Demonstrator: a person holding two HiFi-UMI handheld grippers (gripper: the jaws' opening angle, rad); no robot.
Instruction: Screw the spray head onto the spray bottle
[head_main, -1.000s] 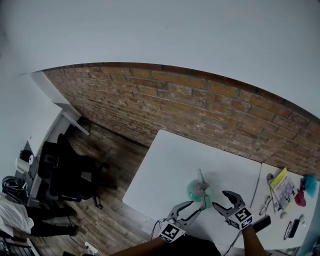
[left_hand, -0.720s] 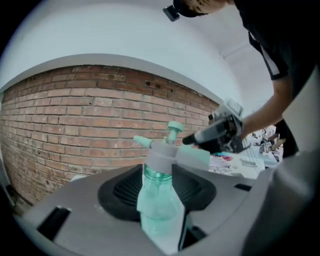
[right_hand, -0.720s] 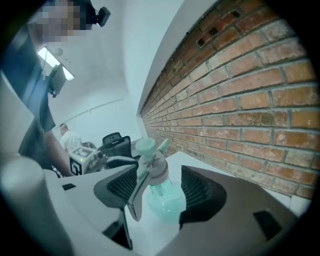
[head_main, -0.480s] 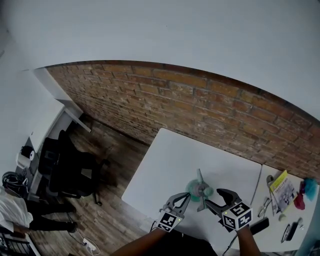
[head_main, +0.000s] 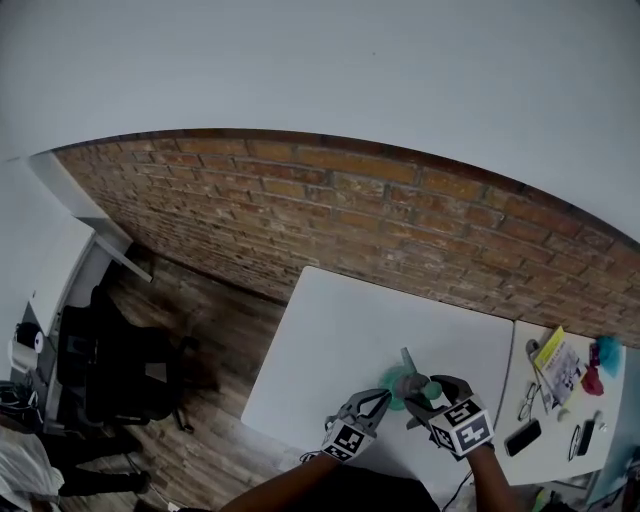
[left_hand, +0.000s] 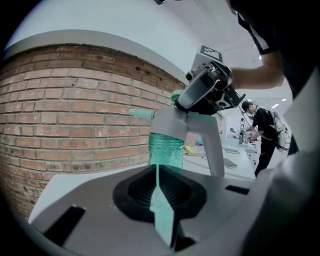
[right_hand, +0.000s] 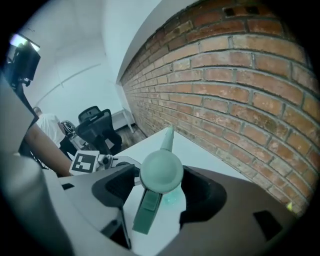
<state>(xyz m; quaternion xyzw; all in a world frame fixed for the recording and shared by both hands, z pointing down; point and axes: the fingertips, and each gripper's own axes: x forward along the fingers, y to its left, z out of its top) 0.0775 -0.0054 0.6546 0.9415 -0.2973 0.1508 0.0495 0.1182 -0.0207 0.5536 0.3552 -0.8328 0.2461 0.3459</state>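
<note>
**Head view.** The spray bottle (head_main: 393, 379) stands upright on the white tabletop (head_main: 340, 320). It is close to the near edge and right of that edge's middle. The spray head (head_main: 411, 377) sits on the bottle's neck, nozzle directed toward the far edge. The left gripper (head_main: 381, 400) lies just left of the bottle's base. The right gripper (head_main: 428, 390) reaches over the head from the right. A second table (head_main: 550, 455) adjoins the right edge and carries a phone (head_main: 523, 437) and a yellow booklet (head_main: 553, 356).

**Left gripper view.** The jaws have just been closing and are now pressed together. Only a thin green sliver shows in the seam between the pads. The green bottle neck rises directly beyond the tips; contact with it cannot be determined. The right gripper sits above, around the top of the spray head. A brick wall (left_hand: 75, 100) stands behind.

**Right gripper view.** The jaws have just been opening and stand spread, one on each side of the round top of the spray head. The trigger hangs toward the camera. Neither pad visibly presses on the head.
</note>
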